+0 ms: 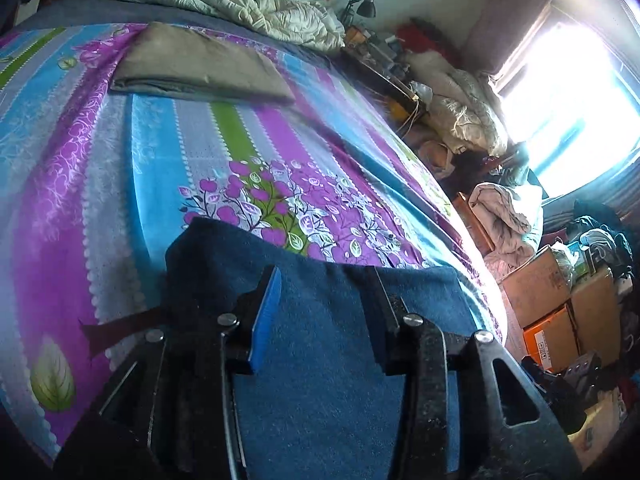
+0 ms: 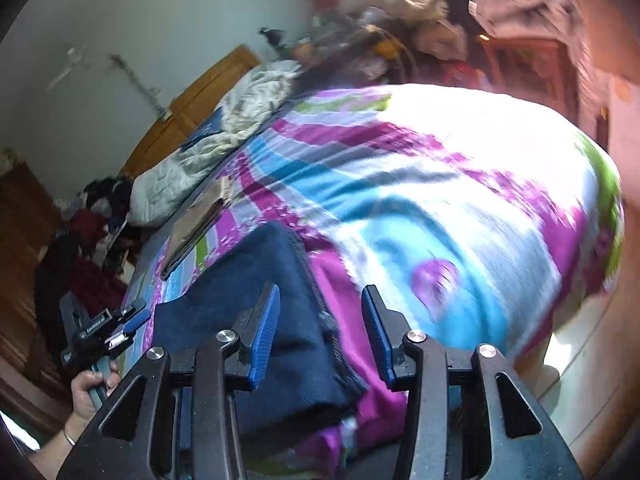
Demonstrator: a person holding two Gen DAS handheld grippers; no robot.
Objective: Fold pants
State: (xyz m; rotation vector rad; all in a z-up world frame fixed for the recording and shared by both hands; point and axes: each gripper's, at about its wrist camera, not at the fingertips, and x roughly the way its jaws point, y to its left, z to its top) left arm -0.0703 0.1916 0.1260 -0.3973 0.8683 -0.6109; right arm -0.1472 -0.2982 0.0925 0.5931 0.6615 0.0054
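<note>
1. Left tongs (image 1: 326, 312): spread wide, nothing pinched. They sit low over the blue pants (image 1: 320, 340), cloth showing between the fingers; whether they touch it, can't tell.
2. Right tongs (image 2: 320, 336): also gaping, empty. They straddle the pants' stitched edge (image 2: 316, 300), left finger over pants, right finger over bare sheet. This view is motion-blurred.
3. Pants (image 2: 256, 292): dark blue, thick fleecy-looking knit, lying as a flat bundle on the bed (image 1: 120, 200), at the near edge of the striped floral sheet.
4. A grey folded cloth (image 1: 200, 68) lies well beyond the pants, toward the rumpled quilt (image 1: 248, 4) at the headboard end.
5. Handling, my read: soft, limp, fairly light, not fragile; plush surface should grip, not slip. Layers may separate if only the top one is taken.
6. Best hold: at the seamed edge or a corner, pinching all layers, one tong per corner.
7. A hand (image 2: 90, 394) holds the left tool, seen left of the pants.
</note>
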